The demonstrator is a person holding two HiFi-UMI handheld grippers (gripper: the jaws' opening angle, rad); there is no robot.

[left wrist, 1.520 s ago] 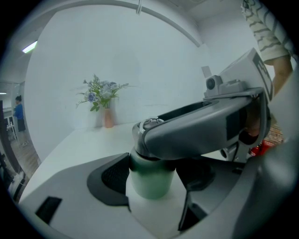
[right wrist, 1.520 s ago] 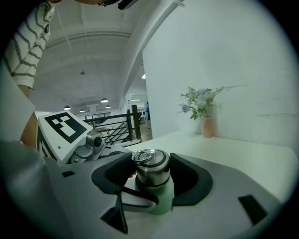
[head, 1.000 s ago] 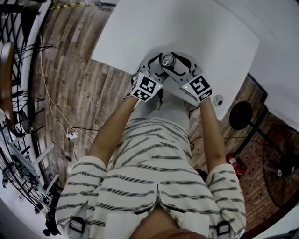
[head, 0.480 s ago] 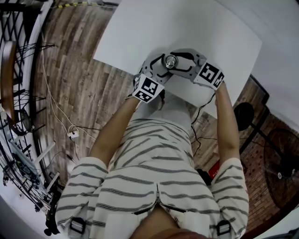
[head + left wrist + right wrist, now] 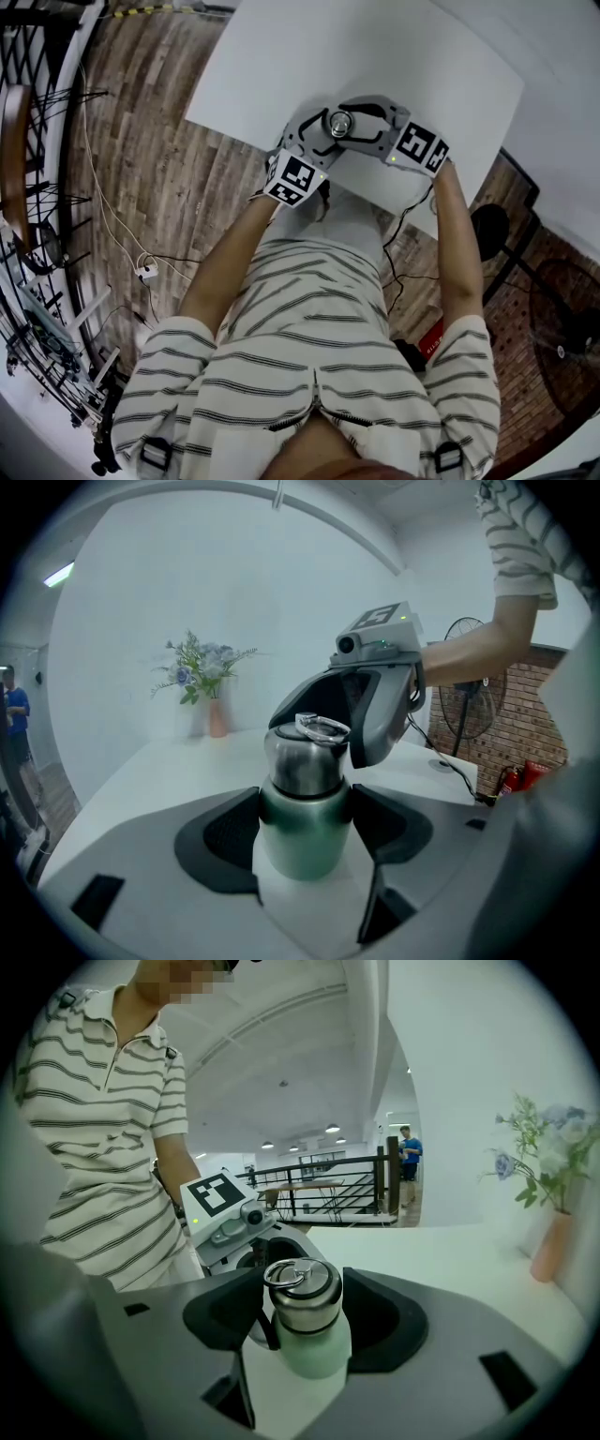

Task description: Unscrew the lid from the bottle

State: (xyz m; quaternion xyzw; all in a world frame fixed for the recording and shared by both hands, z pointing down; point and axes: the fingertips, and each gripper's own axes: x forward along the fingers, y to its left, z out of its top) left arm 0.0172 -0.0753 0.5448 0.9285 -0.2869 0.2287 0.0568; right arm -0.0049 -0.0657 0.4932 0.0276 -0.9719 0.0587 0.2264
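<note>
Bottle (image 5: 302,844), pale green, steel lid (image 5: 303,1299), left claw (image 5: 305,808) clamping body, right claw (image 5: 307,1321) clamping lid

Bright even light, fisheye-warped edges

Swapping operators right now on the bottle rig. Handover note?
Left gripper: shut on the green bottle at its body, holding it upright at the near edge of the white table.
Right gripper: jaws look closed on the steel lid, from the opposite side.
Done: both grips set.
Left: lid sits on the bottle, no gap visible. Twist it off and lift it clear.
</note>
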